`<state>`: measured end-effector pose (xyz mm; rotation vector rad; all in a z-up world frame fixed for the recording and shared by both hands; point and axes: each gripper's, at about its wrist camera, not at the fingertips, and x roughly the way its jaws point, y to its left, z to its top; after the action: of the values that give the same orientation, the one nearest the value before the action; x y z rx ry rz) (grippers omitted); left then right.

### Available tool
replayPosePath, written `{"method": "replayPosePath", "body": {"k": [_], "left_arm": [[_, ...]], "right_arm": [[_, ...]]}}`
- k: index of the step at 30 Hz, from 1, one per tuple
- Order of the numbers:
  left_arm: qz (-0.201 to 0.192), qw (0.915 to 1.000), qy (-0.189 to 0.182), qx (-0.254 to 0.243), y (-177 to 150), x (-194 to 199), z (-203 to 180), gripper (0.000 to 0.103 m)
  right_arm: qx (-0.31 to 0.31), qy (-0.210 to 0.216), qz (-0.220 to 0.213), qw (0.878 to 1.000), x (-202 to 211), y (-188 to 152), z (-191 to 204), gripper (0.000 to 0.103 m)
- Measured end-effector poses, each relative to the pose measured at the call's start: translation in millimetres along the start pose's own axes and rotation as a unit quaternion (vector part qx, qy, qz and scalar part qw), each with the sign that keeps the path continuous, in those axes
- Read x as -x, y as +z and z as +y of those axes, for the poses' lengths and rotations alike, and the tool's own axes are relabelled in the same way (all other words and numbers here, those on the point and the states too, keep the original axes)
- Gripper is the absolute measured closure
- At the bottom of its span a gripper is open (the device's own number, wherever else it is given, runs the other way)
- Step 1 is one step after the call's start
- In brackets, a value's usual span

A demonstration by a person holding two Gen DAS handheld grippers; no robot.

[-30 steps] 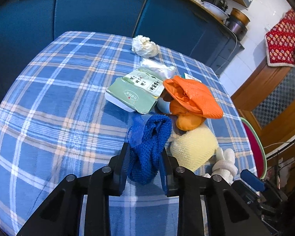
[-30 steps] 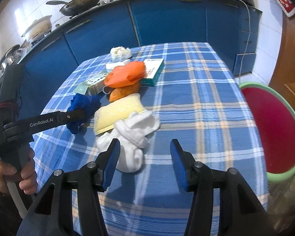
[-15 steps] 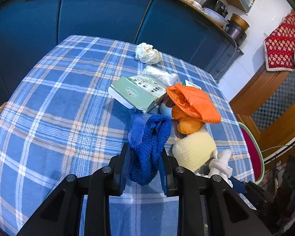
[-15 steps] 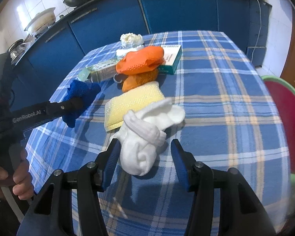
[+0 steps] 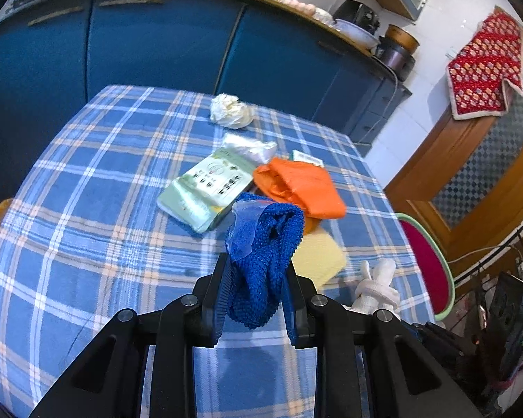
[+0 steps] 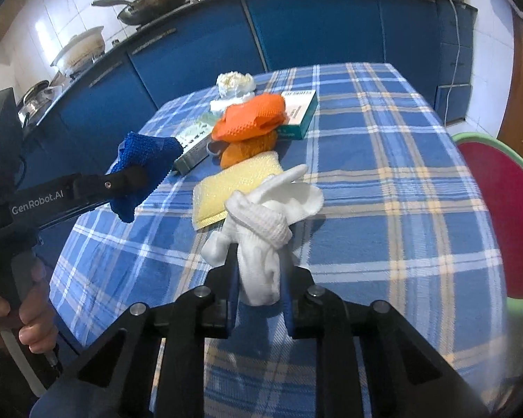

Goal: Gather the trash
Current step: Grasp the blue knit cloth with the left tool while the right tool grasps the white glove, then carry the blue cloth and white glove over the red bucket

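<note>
My left gripper point(image 5: 256, 271) is shut on a blue knitted cloth point(image 5: 265, 250) and holds it above the checked table point(image 5: 87, 188); the cloth also shows in the right wrist view point(image 6: 141, 170). My right gripper point(image 6: 258, 268) is shut on a white rolled sock bundle point(image 6: 261, 230), which also shows in the left wrist view point(image 5: 376, 285). On the table lie a yellow sponge point(image 6: 237, 181), an orange cloth point(image 6: 254, 116), a green packet point(image 5: 209, 188), a teal box point(image 6: 298, 113), a silver wrapper point(image 5: 249, 146) and a crumpled white paper ball point(image 5: 230, 109).
Blue kitchen cabinets point(image 5: 157, 45) stand behind the table. A red stool with a green rim point(image 6: 498, 216) stands off the table's right edge. Pans sit on the counter point(image 6: 150, 0).
My right gripper has moved forward and closed on the white sock bundle. My left gripper has lifted the blue cloth higher off the table.
</note>
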<state>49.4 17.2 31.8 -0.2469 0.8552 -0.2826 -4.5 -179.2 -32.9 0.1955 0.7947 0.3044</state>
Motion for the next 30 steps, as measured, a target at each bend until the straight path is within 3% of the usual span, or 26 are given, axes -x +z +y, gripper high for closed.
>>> {"method": "replayPosePath", "body": {"k": [16, 30], "left_arm": [[-0.011, 0.9980, -0.037, -0.050, 4.4, 11.8, -50.6, 0.076], [-0.001, 0.9903, -0.076, -0.117, 12.7, -4.7, -120.4, 0.076]], "right_arm": [[-0.011, -0.029, -0.059, 0.998, 52.7, 3.2, -20.3, 0.081], [-0.041, -0.073, -0.097, 0.992, 89.7, 6.1, -62.0, 0.081]]}}
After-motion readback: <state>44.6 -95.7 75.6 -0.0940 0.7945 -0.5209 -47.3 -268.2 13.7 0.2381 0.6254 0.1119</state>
